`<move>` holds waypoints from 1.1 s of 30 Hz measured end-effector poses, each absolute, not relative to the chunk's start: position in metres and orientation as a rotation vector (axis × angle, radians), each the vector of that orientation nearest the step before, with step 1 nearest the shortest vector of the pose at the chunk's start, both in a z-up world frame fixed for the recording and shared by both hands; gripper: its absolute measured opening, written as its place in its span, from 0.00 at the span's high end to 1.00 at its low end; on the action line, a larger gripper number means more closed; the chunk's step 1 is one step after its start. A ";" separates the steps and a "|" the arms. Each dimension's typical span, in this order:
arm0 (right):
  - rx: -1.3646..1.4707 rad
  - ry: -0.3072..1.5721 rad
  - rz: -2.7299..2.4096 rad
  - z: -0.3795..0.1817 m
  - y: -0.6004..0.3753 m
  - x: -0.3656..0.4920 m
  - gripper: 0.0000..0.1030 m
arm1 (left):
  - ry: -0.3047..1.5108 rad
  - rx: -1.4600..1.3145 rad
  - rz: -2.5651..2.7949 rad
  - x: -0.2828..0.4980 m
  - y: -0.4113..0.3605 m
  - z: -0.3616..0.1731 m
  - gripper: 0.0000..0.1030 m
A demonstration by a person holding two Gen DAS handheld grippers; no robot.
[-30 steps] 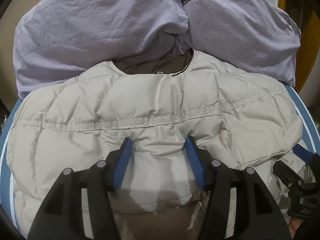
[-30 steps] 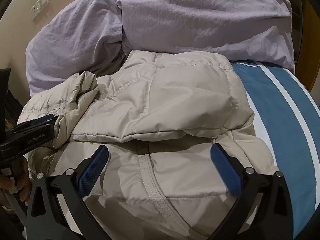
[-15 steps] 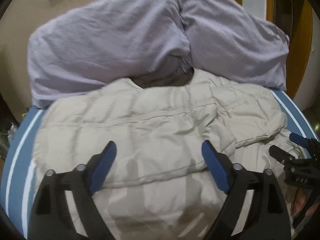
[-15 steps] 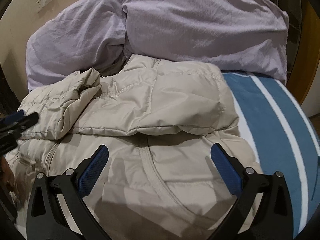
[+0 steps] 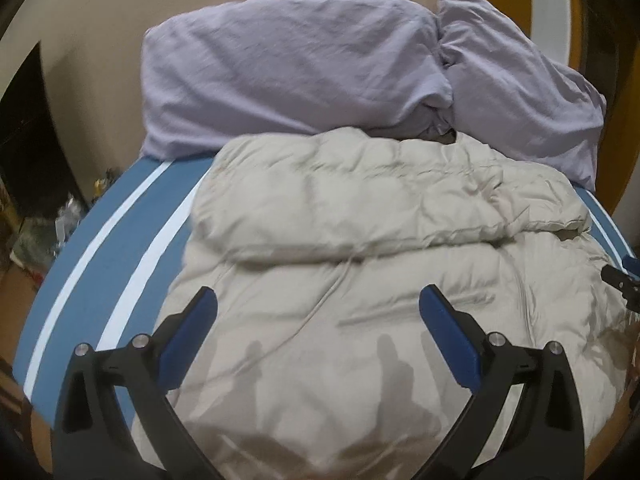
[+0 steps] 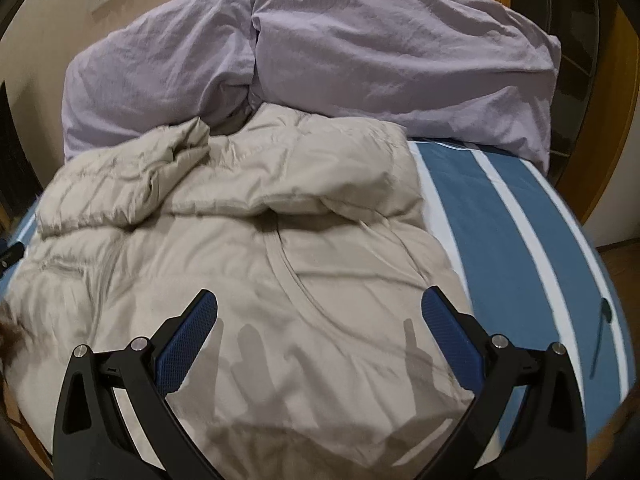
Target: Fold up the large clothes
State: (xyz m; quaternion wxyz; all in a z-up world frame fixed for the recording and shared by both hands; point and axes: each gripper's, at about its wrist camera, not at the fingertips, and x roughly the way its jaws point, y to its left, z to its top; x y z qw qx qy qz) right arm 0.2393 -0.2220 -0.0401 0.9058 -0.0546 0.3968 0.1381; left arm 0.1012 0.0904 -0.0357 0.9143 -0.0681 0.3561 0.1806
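A beige puffy jacket [image 5: 360, 264] lies on the bed with both sleeves folded across its upper part. It also shows in the right wrist view [image 6: 260, 248]. My left gripper [image 5: 318, 312] is open and empty, held above the jacket's lower part. My right gripper [image 6: 319, 314] is open and empty, above the jacket's lower right part. The tip of the right gripper shows at the right edge of the left wrist view [image 5: 624, 276].
The bed has a blue sheet with white stripes [image 6: 520, 240], also seen left of the jacket [image 5: 104, 264]. Two lilac pillows [image 5: 304, 68] [image 6: 400, 52] lie at the head, touching the jacket's collar. Clutter sits on the floor at the left [image 5: 44, 232].
My left gripper let go of the jacket and opened wide. Both grippers pulled back and up from the jacket. The left sleeve now lies folded across the chest.
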 end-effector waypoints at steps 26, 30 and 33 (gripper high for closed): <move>0.049 0.966 0.233 -0.062 -0.339 0.190 0.01 | 0.747 -0.161 0.488 -0.011 0.132 -0.045 0.02; 0.097 1.005 0.287 -0.068 -0.340 0.188 0.16 | 0.771 -0.186 0.478 -0.020 0.139 -0.051 0.02; 0.137 1.034 0.331 -0.074 -0.339 0.186 0.25 | 0.801 -0.235 0.427 -0.025 0.142 -0.059 0.02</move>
